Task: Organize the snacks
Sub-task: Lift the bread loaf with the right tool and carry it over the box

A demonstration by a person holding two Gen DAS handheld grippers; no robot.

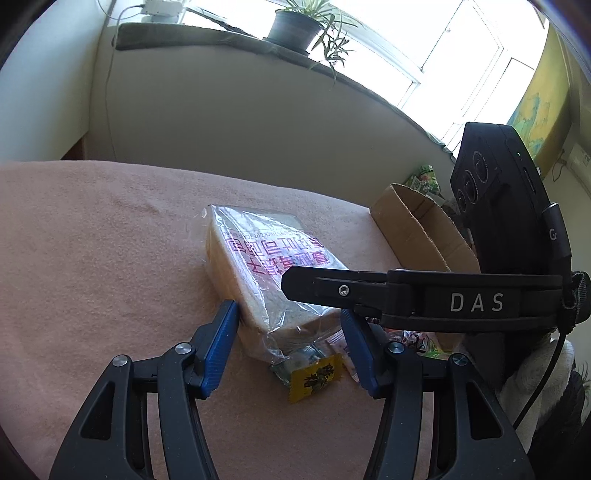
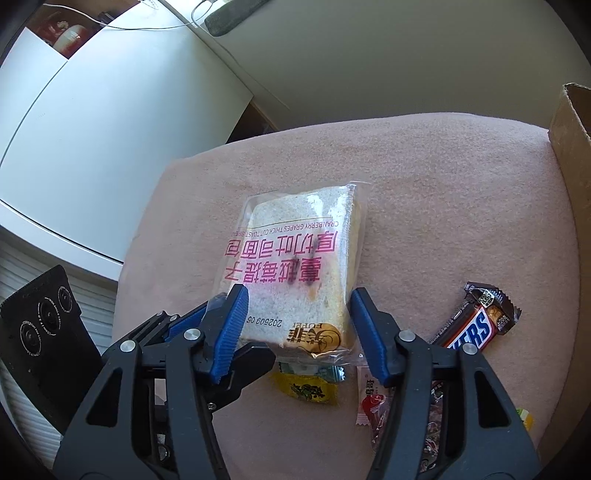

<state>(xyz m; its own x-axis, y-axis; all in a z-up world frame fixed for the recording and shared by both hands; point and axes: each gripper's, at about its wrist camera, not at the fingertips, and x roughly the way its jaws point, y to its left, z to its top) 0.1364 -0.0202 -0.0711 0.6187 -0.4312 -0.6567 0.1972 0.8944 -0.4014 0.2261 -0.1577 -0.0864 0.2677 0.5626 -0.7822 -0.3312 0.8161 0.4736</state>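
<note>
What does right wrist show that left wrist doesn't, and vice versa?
Right wrist only: the Snickers bar and the white cabinet. Left wrist only: the potted plant on the sill, the window, and green packets behind the cardboard box. Both: the bagged toast bread, the yellow candy near it, the pink cloth, and both grippers open around the bread.

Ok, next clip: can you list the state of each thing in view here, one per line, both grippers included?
Left gripper: open, fingers either side of the bread's near end.
Right gripper: open, straddling the same pack.
Bread pack: sealed, lying flat on the pink cloth.
Snickers bar: wrapped, lying on the cloth.
Yellow candy: wrapped, beside the bread.
Cardboard box: open-topped; contents cannot be seen.
</note>
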